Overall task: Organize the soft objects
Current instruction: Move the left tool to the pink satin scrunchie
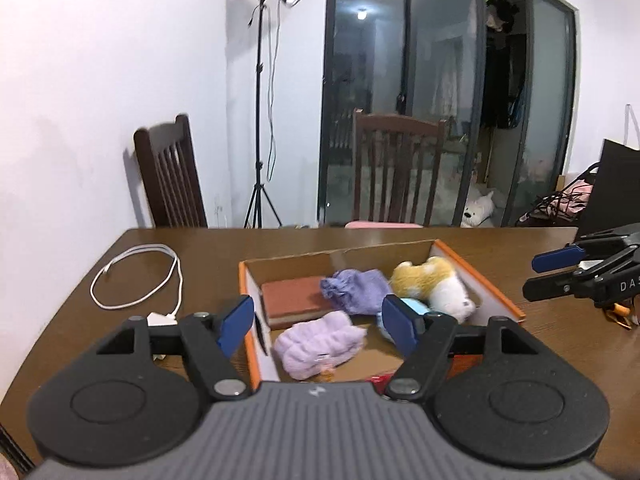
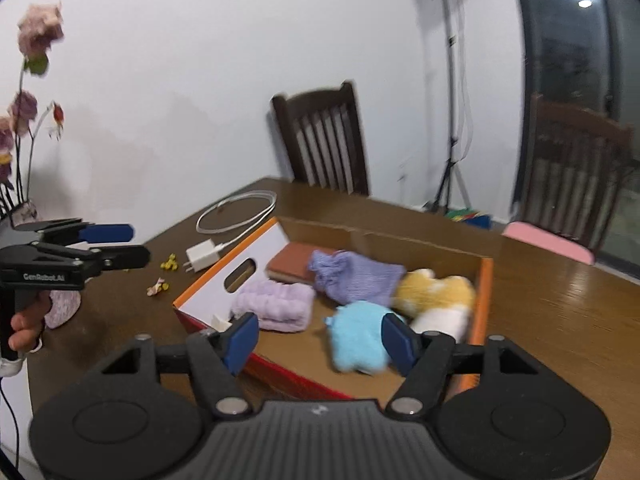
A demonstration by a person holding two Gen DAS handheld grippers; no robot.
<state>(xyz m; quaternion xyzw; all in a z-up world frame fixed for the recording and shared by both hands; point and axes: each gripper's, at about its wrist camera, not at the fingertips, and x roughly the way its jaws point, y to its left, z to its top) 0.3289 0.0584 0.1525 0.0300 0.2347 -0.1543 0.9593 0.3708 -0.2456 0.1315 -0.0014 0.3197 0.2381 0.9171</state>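
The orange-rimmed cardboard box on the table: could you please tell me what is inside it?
Inside the orange-rimmed cardboard box lie a brown rectangular pad, a purple knitted cloth, a lilac fluffy towel, a light-blue plush and a yellow-and-white plush toy. Anything beneath them is covered.

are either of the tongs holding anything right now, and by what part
Nothing is held. The left tongs and right tongs are both open and empty above the box of soft toys.
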